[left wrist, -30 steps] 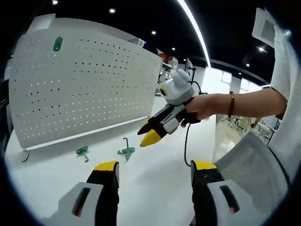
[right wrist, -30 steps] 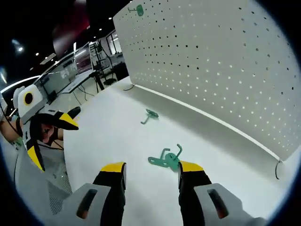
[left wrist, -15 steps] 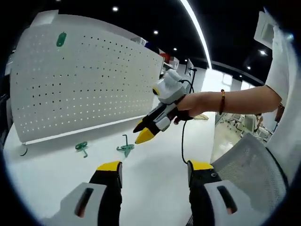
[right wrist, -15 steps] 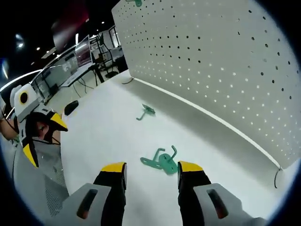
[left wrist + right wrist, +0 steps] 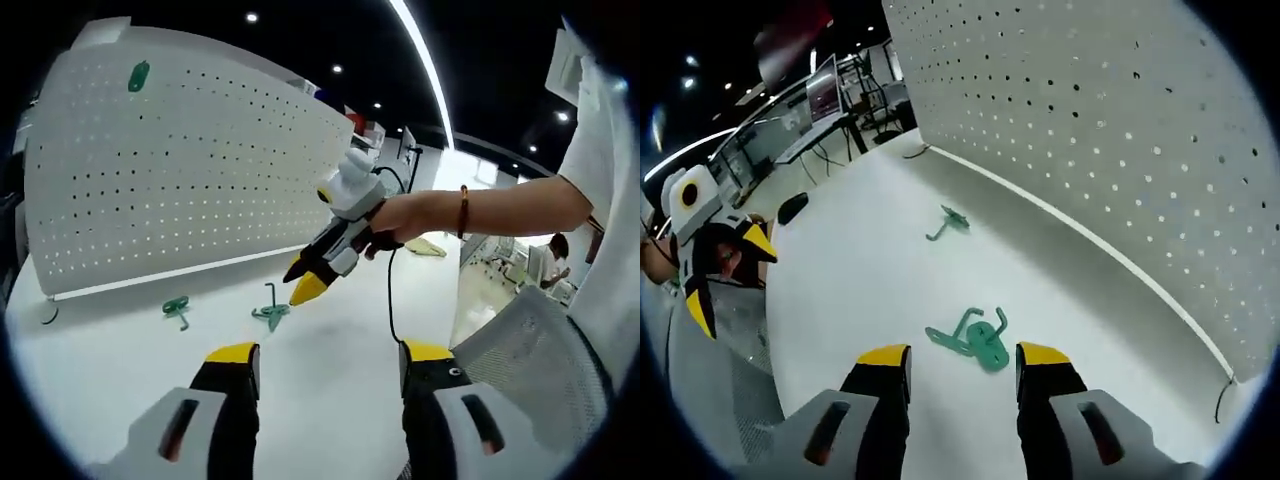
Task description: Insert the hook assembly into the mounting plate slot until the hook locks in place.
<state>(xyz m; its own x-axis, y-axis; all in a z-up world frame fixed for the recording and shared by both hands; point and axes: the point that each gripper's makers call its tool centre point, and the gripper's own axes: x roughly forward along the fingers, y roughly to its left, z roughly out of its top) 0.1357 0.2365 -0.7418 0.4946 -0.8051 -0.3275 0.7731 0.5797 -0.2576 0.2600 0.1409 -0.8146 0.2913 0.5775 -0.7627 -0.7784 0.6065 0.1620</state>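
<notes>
Left tool (image 5: 325, 360): jaws wide apart, holding nothing, raised over the white tabletop (image 5: 120, 370).

Right tool (image 5: 962, 360): jaws wide apart, holding nothing, low over the tabletop, tips just short of the near hook (image 5: 975, 340). In the left gripper view the same tool (image 5: 303, 280) is held by a hand (image 5: 385, 220) and points down toward that hook (image 5: 270, 312).

Near hook: green, lying flat on the tabletop, not touched by either tool.

Far hook (image 5: 948, 222): green, lying on the tabletop closer to the pegboard (image 5: 1120, 130), well apart from the near one.

Pegboard: white, perforated, standing upright at the back of the tabletop. One green piece (image 5: 138, 76) is fixed near its upper corner in the left gripper view.

Mouse (image 5: 792, 207): dark, near the tabletop edge.
</notes>
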